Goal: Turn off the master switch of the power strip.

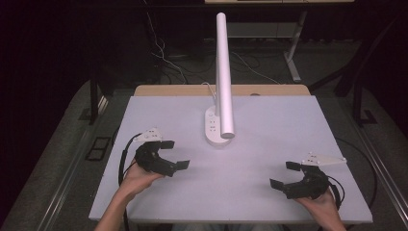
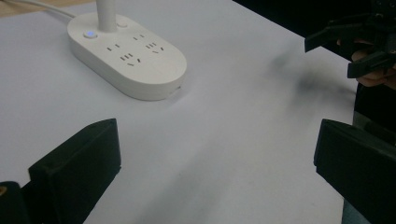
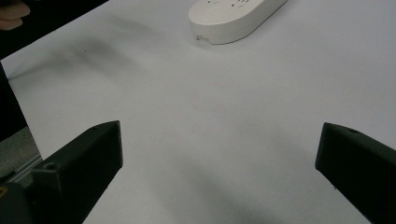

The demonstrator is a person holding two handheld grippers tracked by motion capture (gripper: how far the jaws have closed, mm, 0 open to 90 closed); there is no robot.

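A white desk lamp stands mid-table, its oval base (image 1: 215, 129) carrying power sockets and its tube-shaped head (image 1: 223, 72) reaching over the board. My left gripper (image 1: 175, 154) rests open at the near left, jaws pointing right, nothing between them. At the near right my right gripper (image 1: 286, 174) is open too, jaws pointing left and empty. In the left gripper view the lamp base (image 2: 126, 55) lies ahead at upper left, with the right gripper (image 2: 352, 51) far off at the right edge. The lamp base (image 3: 233, 16) shows at the top of the right gripper view.
A pale white board (image 1: 269, 144) covers the wooden table (image 1: 221, 90). The lamp's white cord (image 1: 207, 87) runs off the far edge. Cables lie on the dark floor (image 1: 183, 62) behind, and a white desk leg (image 1: 292, 57) stands at back right.
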